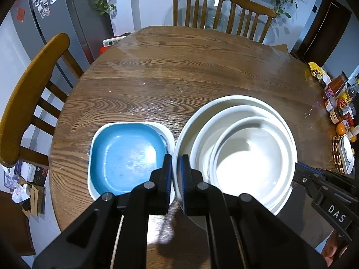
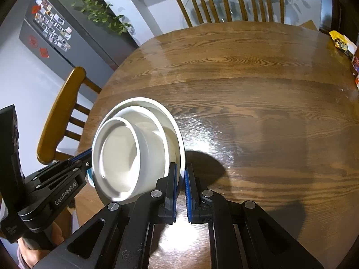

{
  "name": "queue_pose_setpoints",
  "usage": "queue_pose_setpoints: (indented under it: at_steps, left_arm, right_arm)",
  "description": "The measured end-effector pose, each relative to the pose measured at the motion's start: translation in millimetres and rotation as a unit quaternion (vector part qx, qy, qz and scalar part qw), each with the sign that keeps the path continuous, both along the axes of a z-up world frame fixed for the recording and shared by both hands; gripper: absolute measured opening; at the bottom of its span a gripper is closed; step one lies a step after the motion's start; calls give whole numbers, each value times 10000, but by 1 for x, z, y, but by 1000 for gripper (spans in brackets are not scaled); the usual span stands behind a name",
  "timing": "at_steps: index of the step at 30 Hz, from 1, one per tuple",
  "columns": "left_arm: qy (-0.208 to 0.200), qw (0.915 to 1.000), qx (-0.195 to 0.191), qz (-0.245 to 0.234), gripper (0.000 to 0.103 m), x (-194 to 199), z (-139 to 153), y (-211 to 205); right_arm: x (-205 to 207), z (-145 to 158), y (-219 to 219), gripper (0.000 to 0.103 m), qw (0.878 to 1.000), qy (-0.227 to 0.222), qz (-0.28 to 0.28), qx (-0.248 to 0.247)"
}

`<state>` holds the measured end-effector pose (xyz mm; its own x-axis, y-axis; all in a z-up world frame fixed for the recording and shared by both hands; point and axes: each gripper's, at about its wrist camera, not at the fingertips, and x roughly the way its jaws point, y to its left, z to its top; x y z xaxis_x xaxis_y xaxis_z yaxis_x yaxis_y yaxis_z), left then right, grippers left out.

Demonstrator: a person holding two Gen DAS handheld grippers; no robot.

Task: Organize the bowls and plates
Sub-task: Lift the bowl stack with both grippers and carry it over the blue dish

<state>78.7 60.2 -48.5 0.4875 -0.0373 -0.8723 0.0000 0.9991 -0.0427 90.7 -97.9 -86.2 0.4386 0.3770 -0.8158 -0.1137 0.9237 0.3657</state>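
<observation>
A stack of three nested white round bowls (image 1: 246, 154) is held between both grippers above the round wooden table (image 1: 179, 67). My left gripper (image 1: 177, 163) is shut on the left rim of the largest bowl. My right gripper (image 2: 182, 172) is shut on its right rim; the stack (image 2: 125, 157) looks tilted in the right wrist view. The right gripper also shows at the right edge of the left wrist view (image 1: 314, 179). A blue square dish (image 1: 125, 157) nested in a white square dish (image 1: 167, 132) rests on the table just left of the stack.
Wooden chairs stand at the far side (image 1: 197, 6) and the left (image 1: 33, 94) of the table. Jars, packets and an orange (image 1: 341, 112) crowd the table's right edge. A grey fridge (image 1: 67, 18) stands at the back left.
</observation>
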Motion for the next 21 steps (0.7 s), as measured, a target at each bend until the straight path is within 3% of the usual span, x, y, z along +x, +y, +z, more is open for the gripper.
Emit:
queue_pose_setpoints:
  at_steps: [21]
  left_arm:
    - [44, 9996, 106, 247, 3, -5, 1, 76]
  right_arm:
    - [4, 2, 73, 10, 9995, 14, 307, -26]
